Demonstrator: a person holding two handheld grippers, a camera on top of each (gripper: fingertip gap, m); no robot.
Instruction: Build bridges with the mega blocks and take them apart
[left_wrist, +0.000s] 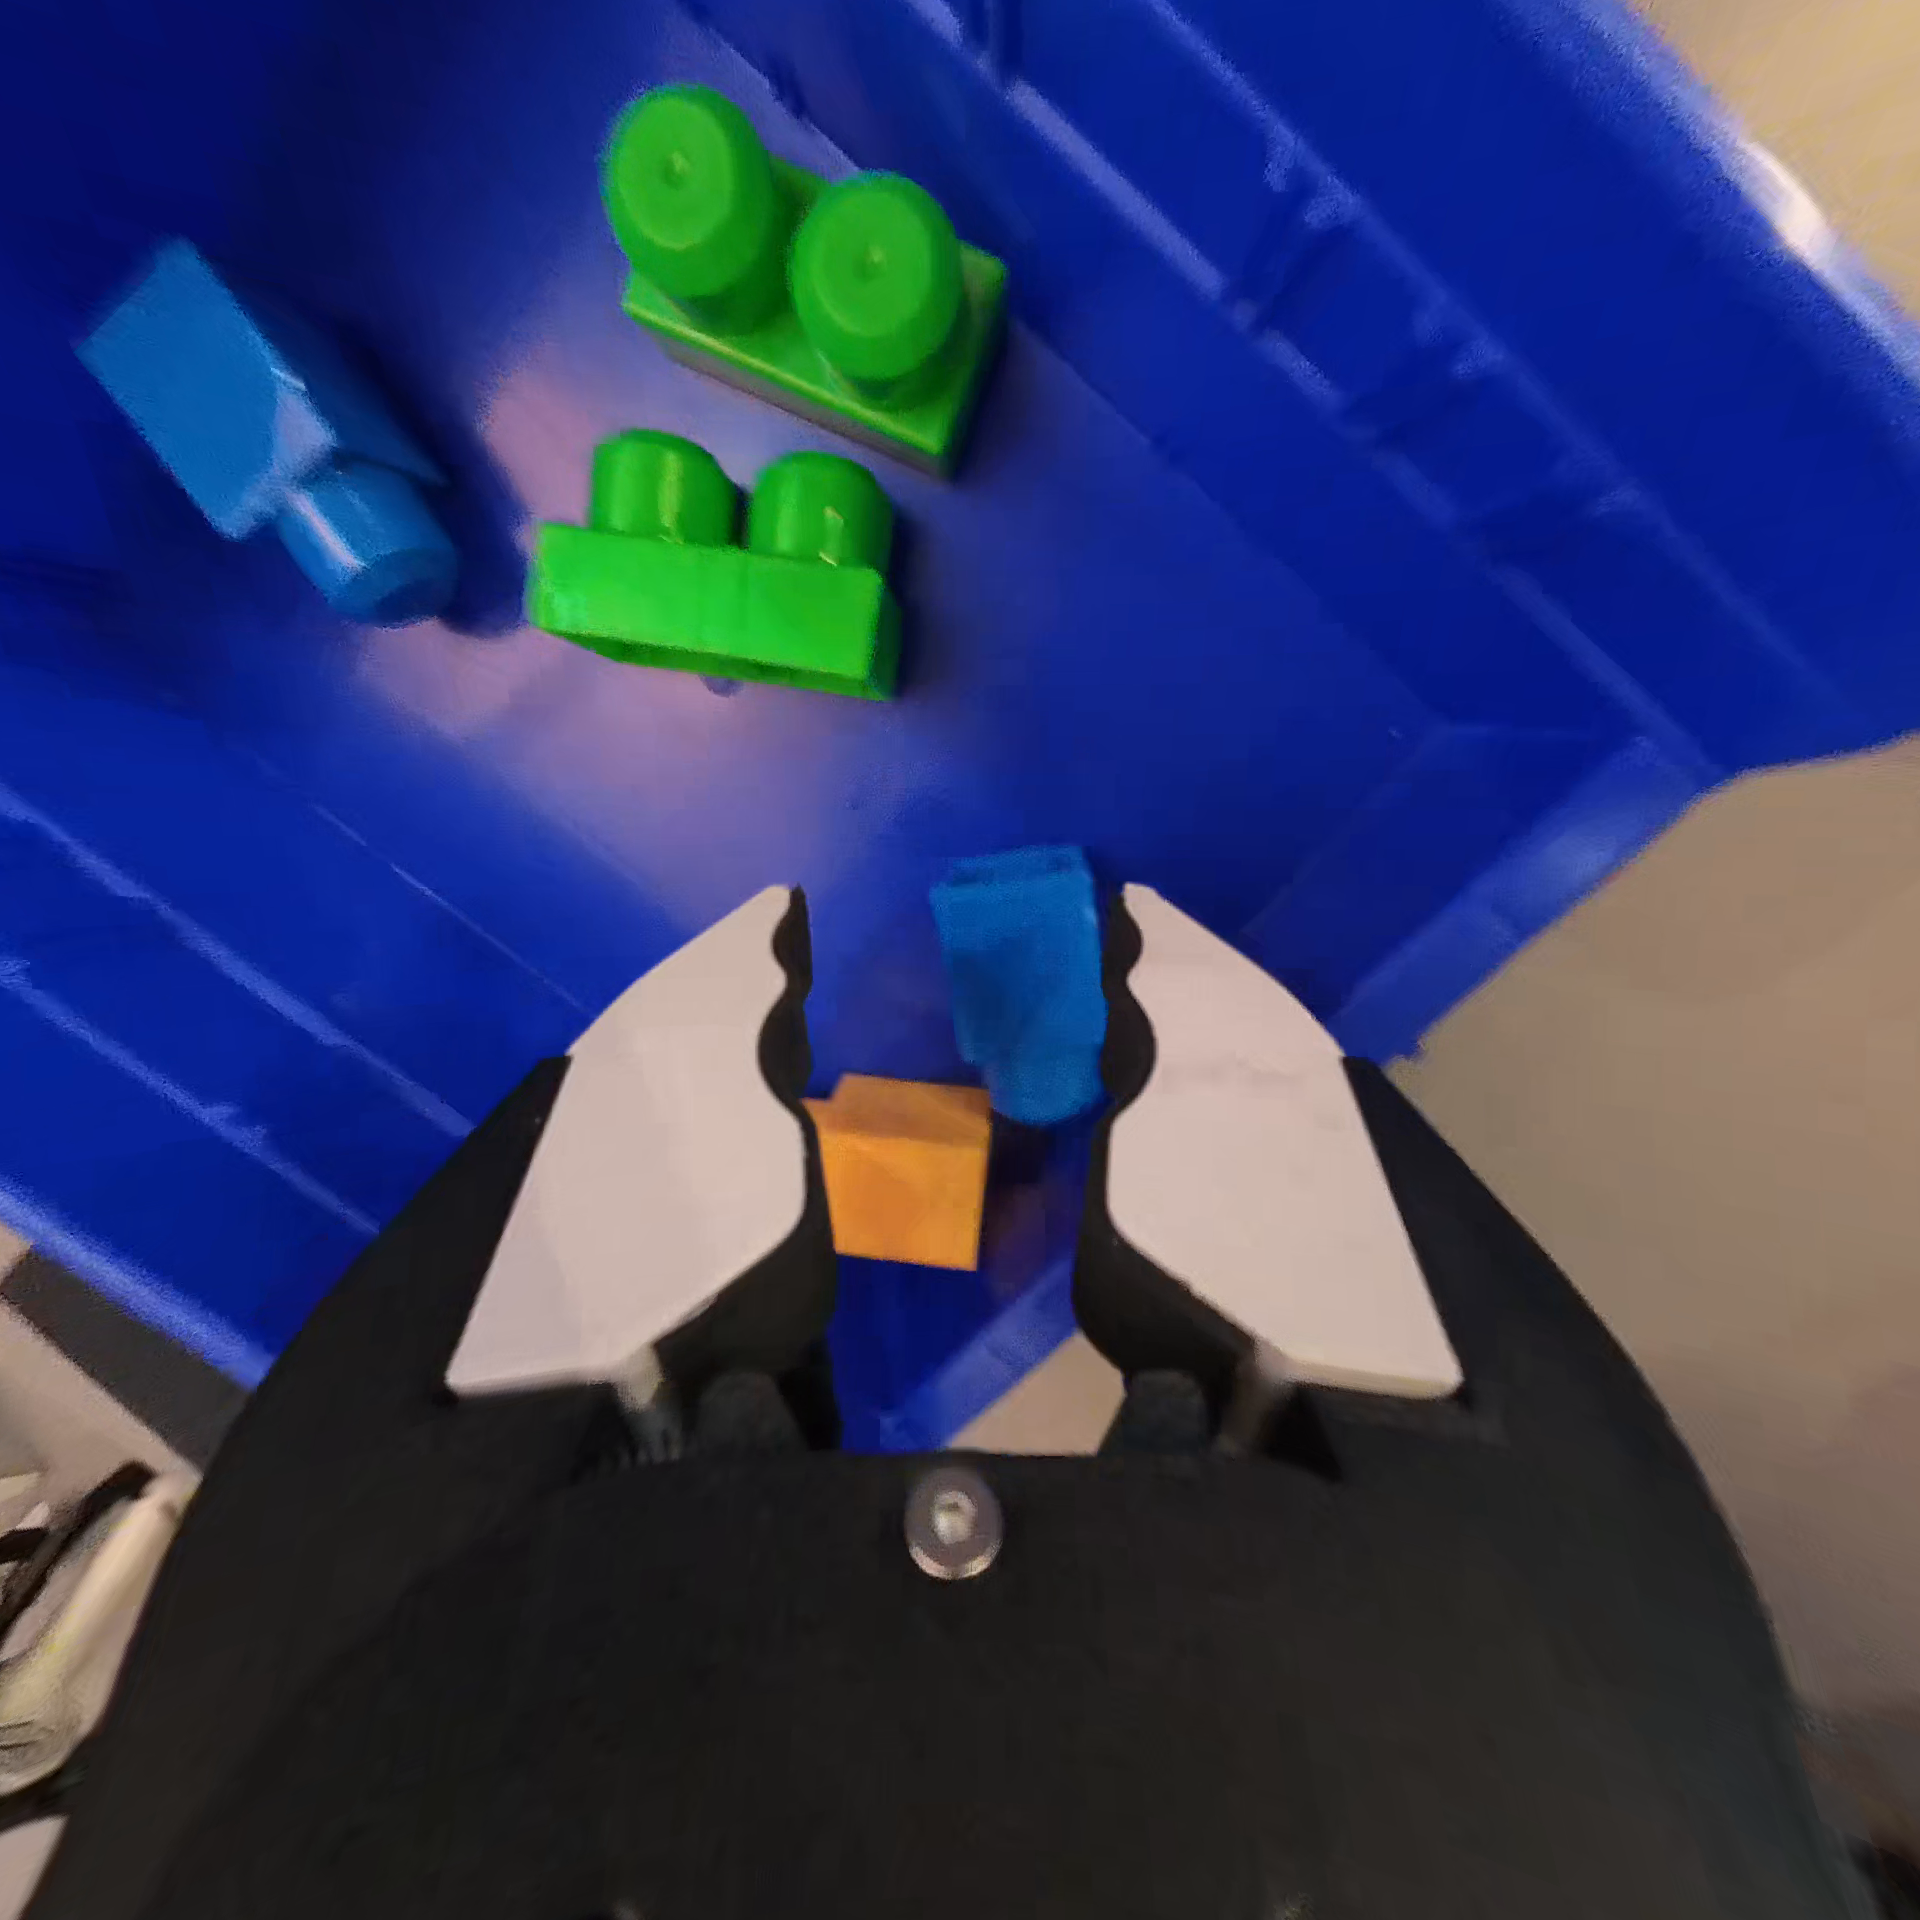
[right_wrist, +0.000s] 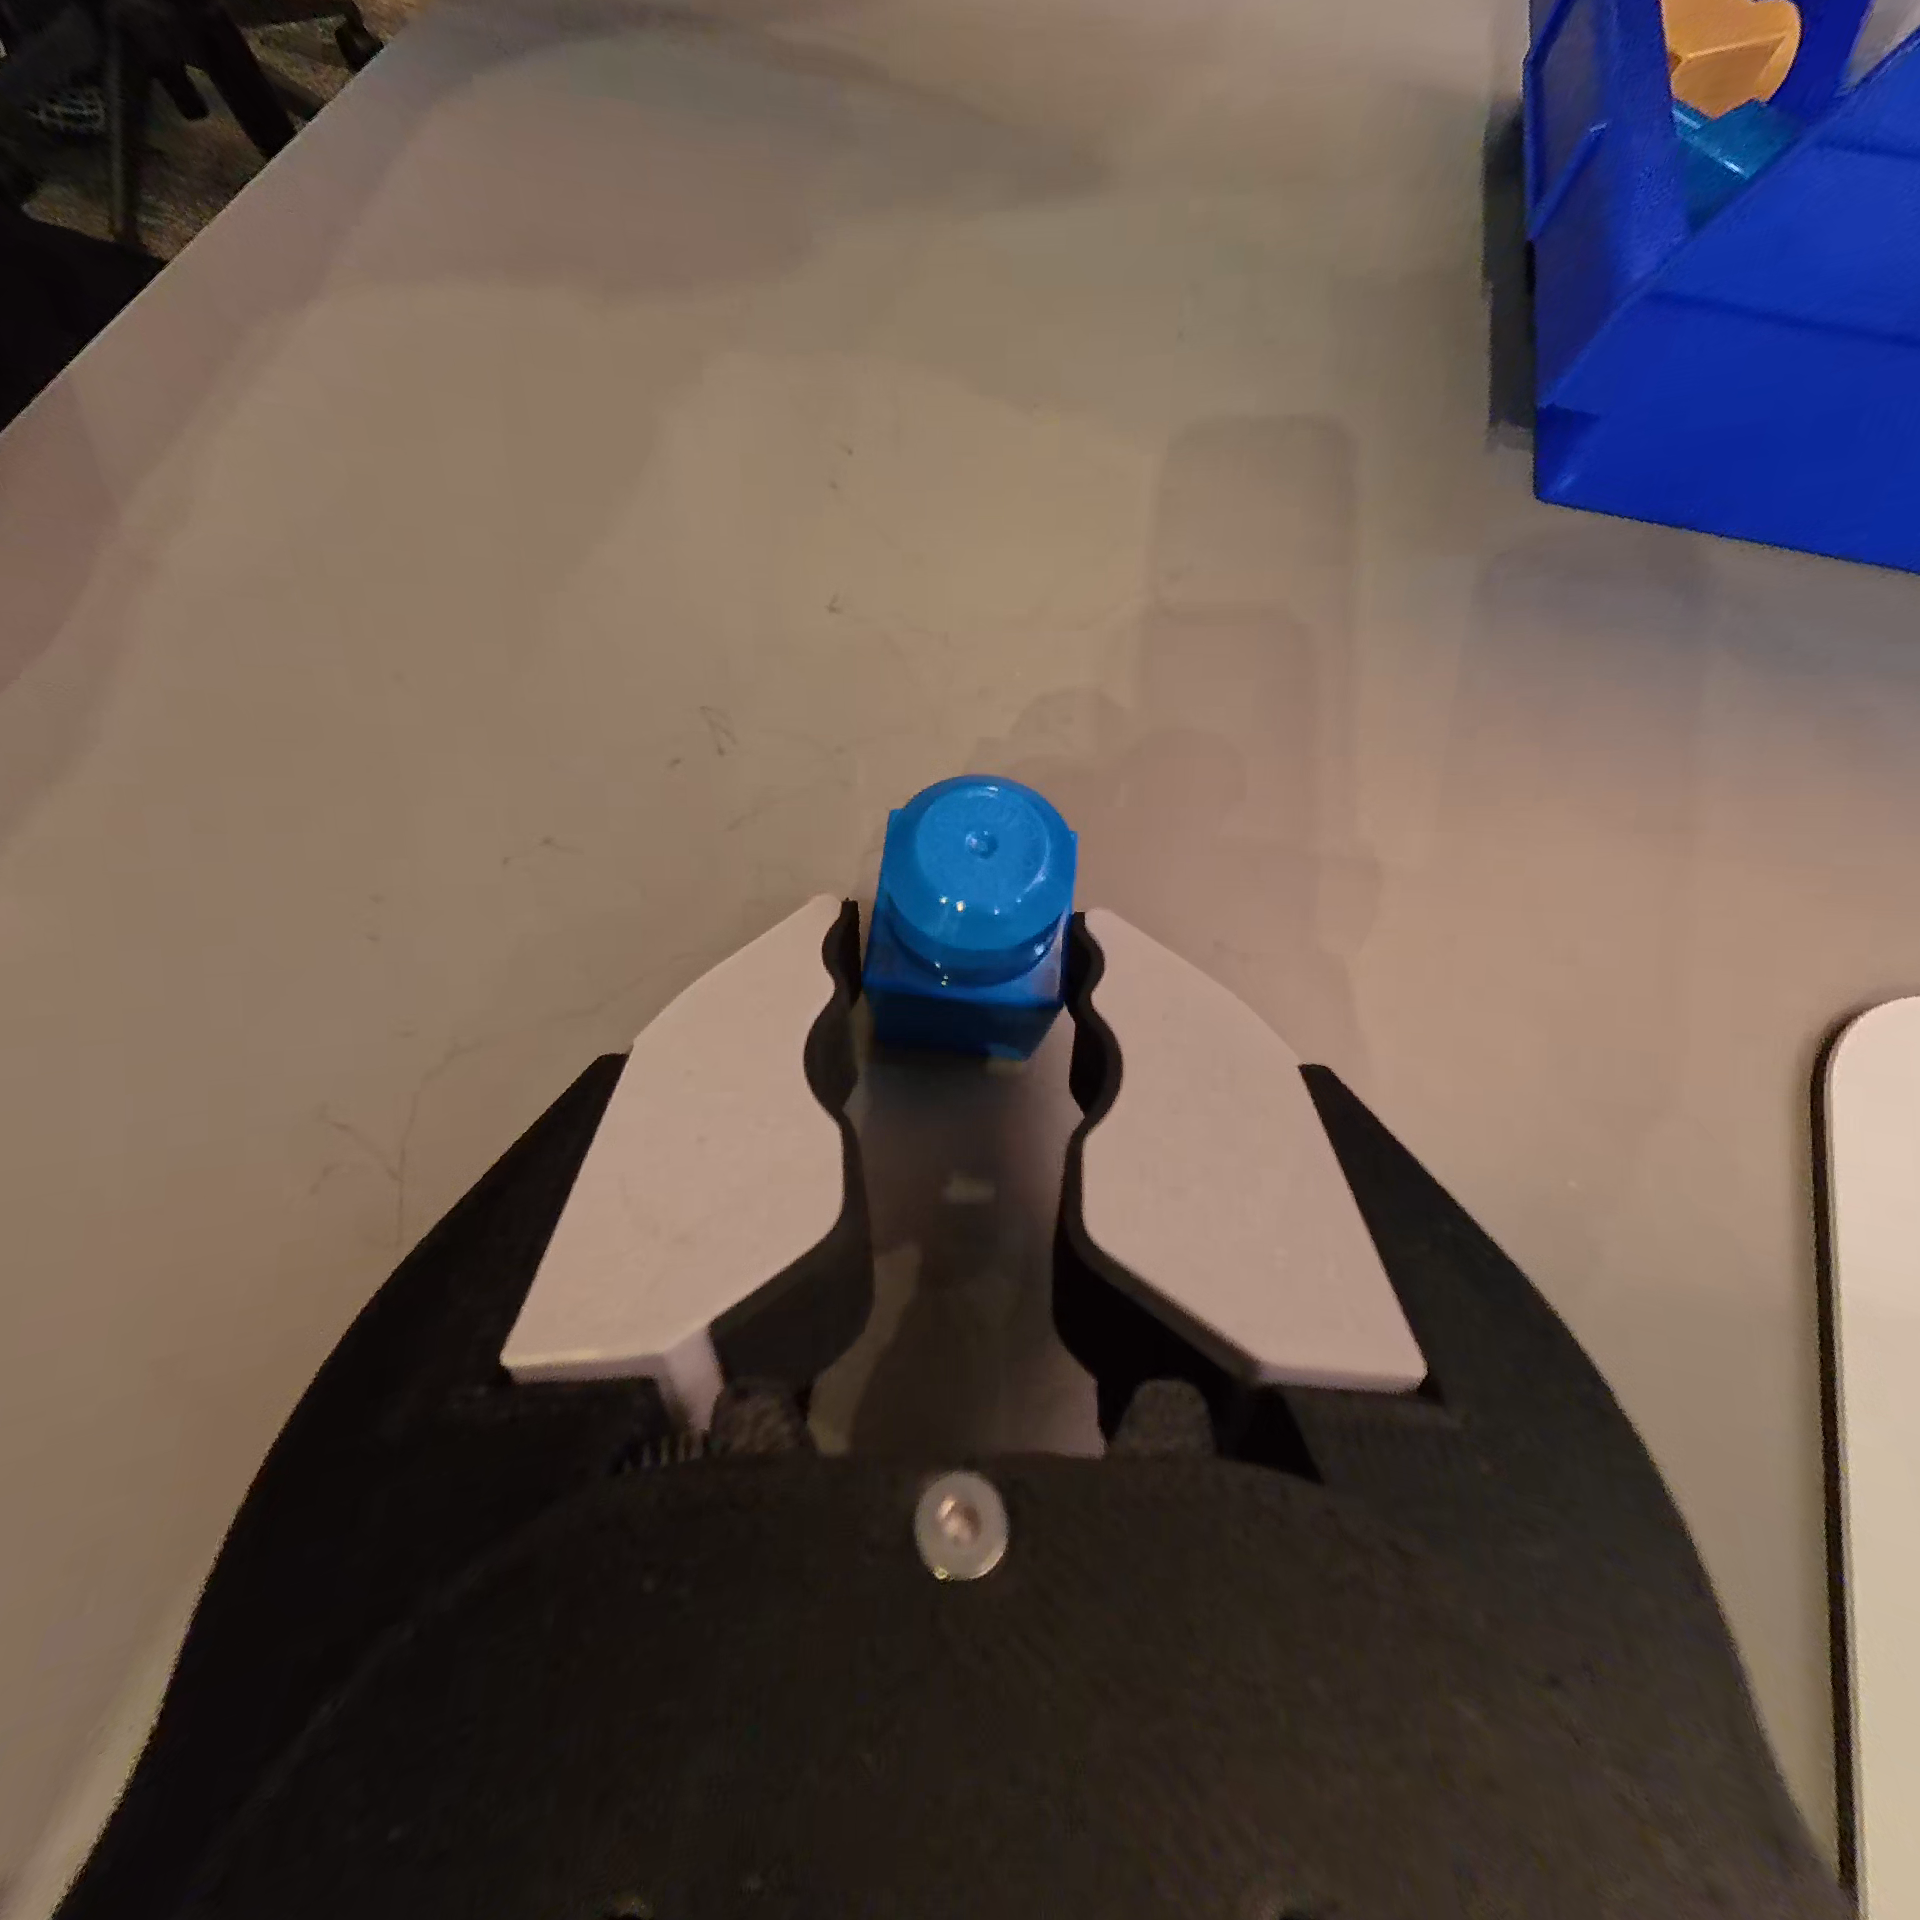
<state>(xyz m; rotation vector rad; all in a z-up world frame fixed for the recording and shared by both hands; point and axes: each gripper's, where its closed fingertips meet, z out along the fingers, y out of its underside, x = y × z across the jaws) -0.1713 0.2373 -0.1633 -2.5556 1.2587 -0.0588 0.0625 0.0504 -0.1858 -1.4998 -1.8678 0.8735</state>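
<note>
No legible writing shows on the blue block (right_wrist: 966, 935) pinched in the right claw (right_wrist: 964, 966).

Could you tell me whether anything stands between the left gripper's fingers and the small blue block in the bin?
Nothing visible does. The small blue block already lies between the open fingers of the left gripper, against the right-hand one. The orange block lies nearer the camera, beside it.

A deep blue bin (left_wrist: 1351, 312) holds two bright green blocks (left_wrist: 810, 270), lighter blue blocks (left_wrist: 260, 416) and an orange block (left_wrist: 899, 1174). A light blue single-stud block (right_wrist: 971, 935) stands on the plain grey-beige table (right_wrist: 623, 520).
</note>
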